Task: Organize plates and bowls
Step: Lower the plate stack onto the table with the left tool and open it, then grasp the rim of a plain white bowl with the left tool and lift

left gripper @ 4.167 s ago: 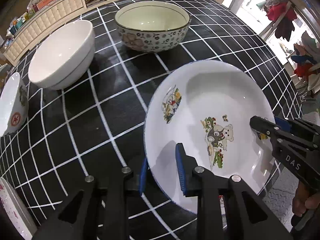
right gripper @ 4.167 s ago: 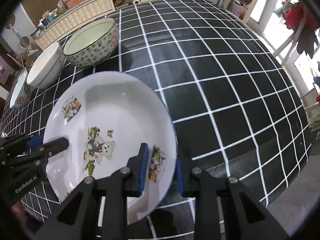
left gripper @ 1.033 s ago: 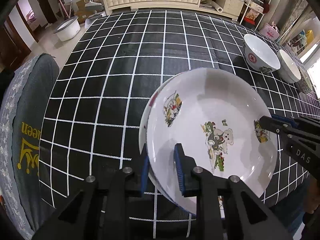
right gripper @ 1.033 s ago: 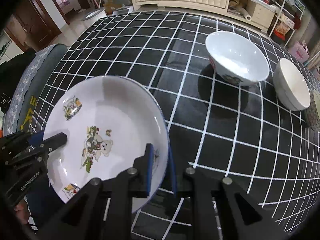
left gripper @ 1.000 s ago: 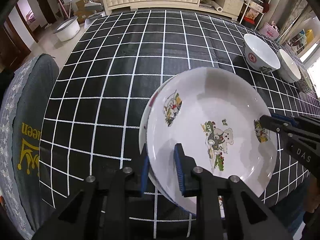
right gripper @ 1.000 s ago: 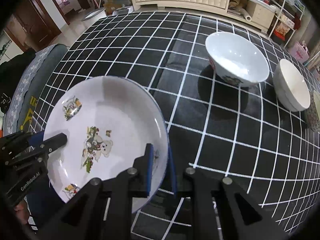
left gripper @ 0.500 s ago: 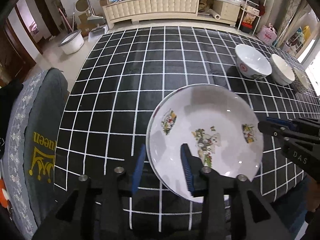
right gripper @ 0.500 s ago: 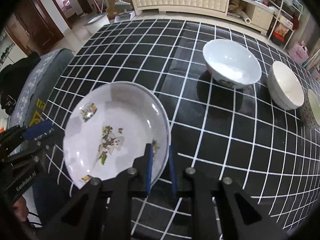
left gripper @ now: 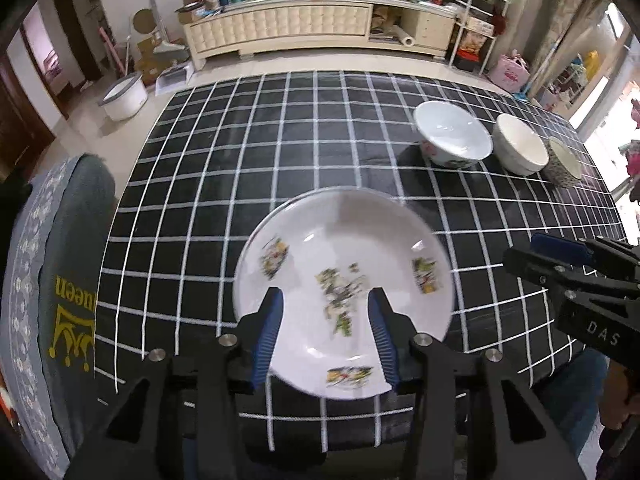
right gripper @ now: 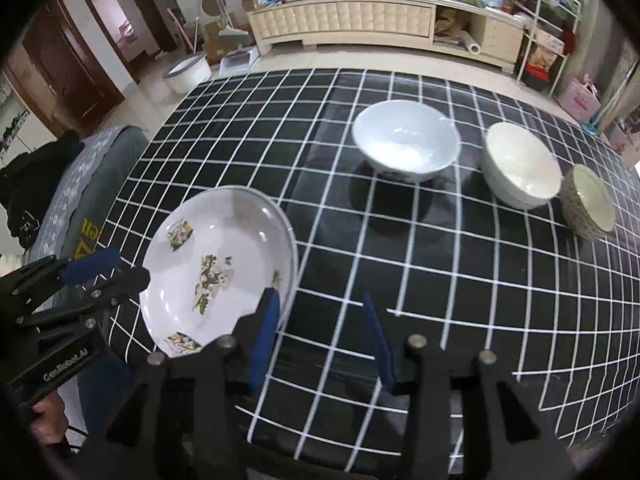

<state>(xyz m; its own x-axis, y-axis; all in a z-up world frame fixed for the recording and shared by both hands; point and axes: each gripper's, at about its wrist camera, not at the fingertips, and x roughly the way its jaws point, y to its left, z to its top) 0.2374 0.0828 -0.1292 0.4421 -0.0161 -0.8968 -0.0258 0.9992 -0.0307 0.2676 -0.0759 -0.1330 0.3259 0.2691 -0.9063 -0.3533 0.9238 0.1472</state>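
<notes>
A white plate with cartoon prints (left gripper: 344, 264) (right gripper: 216, 264) lies flat on the black checked table near its front edge; a second rim seems to show under its edge. My left gripper (left gripper: 326, 336) hovers above the plate's near side, its jaws opening and no pad touching the plate. My right gripper (right gripper: 320, 340) hangs just right of the plate, its jaws opening over bare cloth. Each gripper shows in the other's view: the right gripper (left gripper: 560, 256) and the left gripper (right gripper: 100, 272). Three bowls stand in a row at the back right: a white printed bowl (left gripper: 452, 140) (right gripper: 406, 144), a plain white bowl (left gripper: 520, 150) (right gripper: 520, 164) and a floral bowl (left gripper: 564, 160) (right gripper: 588, 200).
A grey cushioned seat with yellow print (left gripper: 68, 280) stands against the table's left side. The table's front edge (left gripper: 360, 432) runs just below the plate. Beyond the table are a cream cabinet (left gripper: 312, 32) and a white tub (left gripper: 122, 98) on the floor.
Both grippers were shut on the plate's rim a second ago. They have let go, opened and lifted away; the plate now lies on the table and looks smaller.
</notes>
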